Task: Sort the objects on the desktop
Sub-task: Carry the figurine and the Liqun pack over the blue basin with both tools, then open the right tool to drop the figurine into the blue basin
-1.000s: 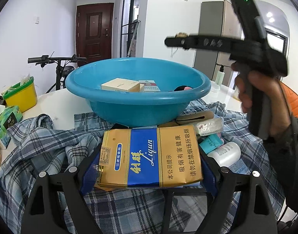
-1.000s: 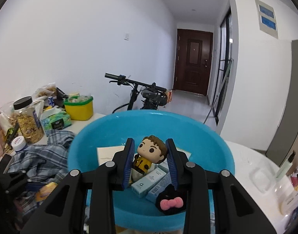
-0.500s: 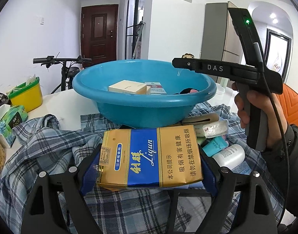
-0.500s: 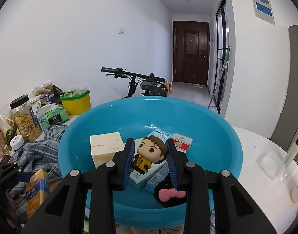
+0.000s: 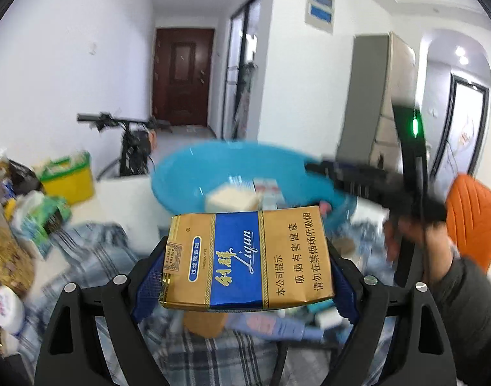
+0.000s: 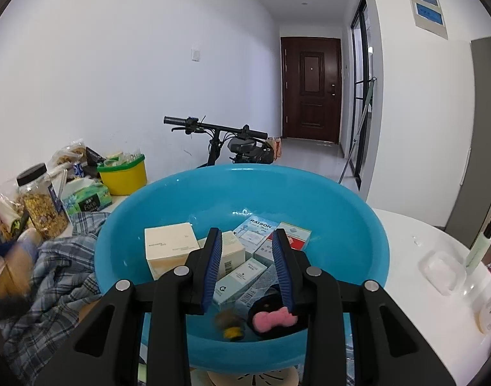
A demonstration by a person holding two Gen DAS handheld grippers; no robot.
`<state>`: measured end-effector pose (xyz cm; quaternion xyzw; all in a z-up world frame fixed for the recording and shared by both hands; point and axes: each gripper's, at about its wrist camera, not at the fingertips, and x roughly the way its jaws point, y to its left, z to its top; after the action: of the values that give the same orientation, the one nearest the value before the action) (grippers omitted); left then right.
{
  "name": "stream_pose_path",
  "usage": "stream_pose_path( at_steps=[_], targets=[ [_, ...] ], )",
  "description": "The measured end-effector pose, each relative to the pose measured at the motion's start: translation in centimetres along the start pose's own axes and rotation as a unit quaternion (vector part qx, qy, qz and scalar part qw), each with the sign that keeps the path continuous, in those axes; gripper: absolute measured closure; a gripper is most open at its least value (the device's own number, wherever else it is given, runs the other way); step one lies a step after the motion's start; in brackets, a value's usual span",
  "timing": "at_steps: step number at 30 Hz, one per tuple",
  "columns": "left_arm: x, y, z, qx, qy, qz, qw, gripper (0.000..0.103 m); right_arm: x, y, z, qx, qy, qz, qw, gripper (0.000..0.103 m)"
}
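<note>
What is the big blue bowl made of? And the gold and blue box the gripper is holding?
The blue bowl looks like plastic: one smooth, even colour with small shiny glints on its wall. The gold and blue box in the left gripper looks like cardboard under glossy wrap, judging by its sharp printed faces and sheen; I cannot be sure of the wrap.

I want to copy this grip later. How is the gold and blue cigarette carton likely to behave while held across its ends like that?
The cigarette carton probably behaves stiffly: it spans the left tool flat, with no visible sag. It is likely light for its size, since an end grip alone carries it. Its glossy wrap could be slippery, so it may slide if squeezed loosely.
</note>
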<state>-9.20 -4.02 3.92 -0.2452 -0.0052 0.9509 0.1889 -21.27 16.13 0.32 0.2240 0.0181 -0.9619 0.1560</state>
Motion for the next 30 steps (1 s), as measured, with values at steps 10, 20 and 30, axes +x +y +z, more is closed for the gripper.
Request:
stream_pose_path(
  at_steps=[10, 20, 30],
  targets=[
    [3.4, -0.7, 7.3, -0.018, -0.034, 0.025, 0.9989, 0.015, -0.4, -1.9, 0.2, 0.029, -0.006, 0.002, 1.000, 0.075],
    [10.3, -1.6, 7.5, -0.002, -0.003, 0.047, 0.9989, 0.015, -0.5, -1.8, 0.1, 0.023, -0.020, -0.025, 0.999, 0.047],
    [12.3, 0.5, 6.1, -0.022, 0.002, 0.064, 0.9977, 0.015, -0.5, -1.5, -0.7, 0.031, -0.029, -0.042, 0.998, 0.000]
  ],
)
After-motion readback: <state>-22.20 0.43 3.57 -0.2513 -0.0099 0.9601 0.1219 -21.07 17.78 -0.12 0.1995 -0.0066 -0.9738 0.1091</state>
